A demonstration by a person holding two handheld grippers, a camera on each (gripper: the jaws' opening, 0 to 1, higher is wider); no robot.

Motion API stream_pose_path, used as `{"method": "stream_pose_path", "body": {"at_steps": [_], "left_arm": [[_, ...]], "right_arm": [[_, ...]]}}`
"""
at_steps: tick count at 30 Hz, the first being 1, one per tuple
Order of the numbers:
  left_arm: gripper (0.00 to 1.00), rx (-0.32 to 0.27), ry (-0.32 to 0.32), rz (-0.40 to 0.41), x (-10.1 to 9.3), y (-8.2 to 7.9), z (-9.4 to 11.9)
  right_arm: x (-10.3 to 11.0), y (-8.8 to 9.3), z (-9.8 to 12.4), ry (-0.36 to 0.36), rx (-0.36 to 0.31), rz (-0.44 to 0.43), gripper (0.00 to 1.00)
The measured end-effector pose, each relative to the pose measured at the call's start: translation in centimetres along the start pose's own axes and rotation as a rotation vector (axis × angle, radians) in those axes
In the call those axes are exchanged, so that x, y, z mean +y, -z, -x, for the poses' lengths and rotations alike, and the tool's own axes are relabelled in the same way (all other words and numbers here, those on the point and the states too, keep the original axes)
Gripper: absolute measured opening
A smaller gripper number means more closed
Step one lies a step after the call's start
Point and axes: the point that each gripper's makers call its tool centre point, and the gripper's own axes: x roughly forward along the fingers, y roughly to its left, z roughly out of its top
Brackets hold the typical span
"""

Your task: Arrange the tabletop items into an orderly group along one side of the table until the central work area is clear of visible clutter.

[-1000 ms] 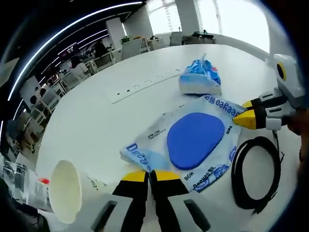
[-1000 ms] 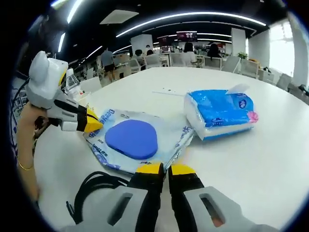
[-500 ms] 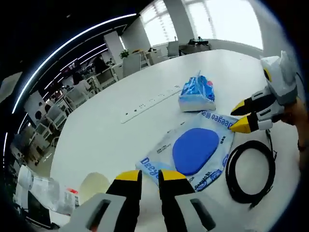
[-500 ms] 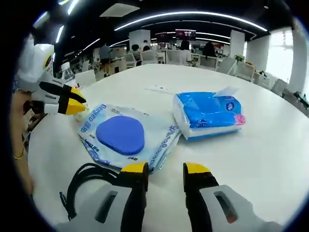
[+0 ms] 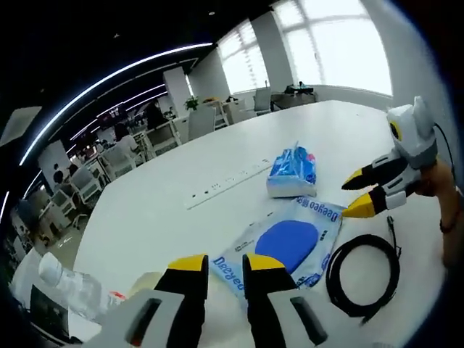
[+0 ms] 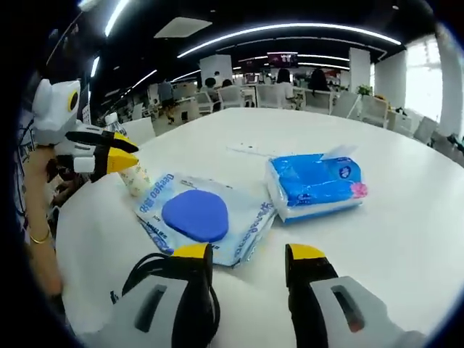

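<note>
Your left claw (image 5: 220, 262) hovers above the near edge of the white tabletop (image 5: 167, 217), its yellow-tipped jaws a narrow gap apart and gripping nothing. Under it, at the near left edge, lie a paper cup (image 5: 142, 283) and a clear plastic bottle (image 5: 72, 284). Just beyond your jaws the wet-wipes pack (image 5: 284, 243) with its blue lid lies flat. Touching its far edge is the blue tissue pack (image 5: 291, 172). Right of the wipes lies a coiled black cable (image 5: 362, 274). Your right claw (image 6: 243, 254) hangs over the cable, jaws wide apart, empty.
</note>
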Motion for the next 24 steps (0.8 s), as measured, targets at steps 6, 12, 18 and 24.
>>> {"method": "stream_pose_path", "body": {"at_steps": [6,12,18,24], "left_arm": [[0.25,-0.115,0.049,0.084,-0.2,-1.8,0.2],[0.36,-0.281,0.101,0.144,-0.7,-4.6,0.9],[0.51,-0.271,0.103,0.120,-1.1,-4.5,0.4],[0.68,-0.262,0.149,0.113,-2.2,-4.5,-0.5]], "right_arm": [[-0.6,-2.9,2.3,0.009,-0.093,0.033,0.46],[-1.9,-3.8,3.5,0.037,-0.114,0.115,0.51],[-3.8,-4.3,4.3,0.067,-0.131,0.150,0.53],[-4.9,-4.4,4.7,0.079,-0.140,0.157,0.54]]}}
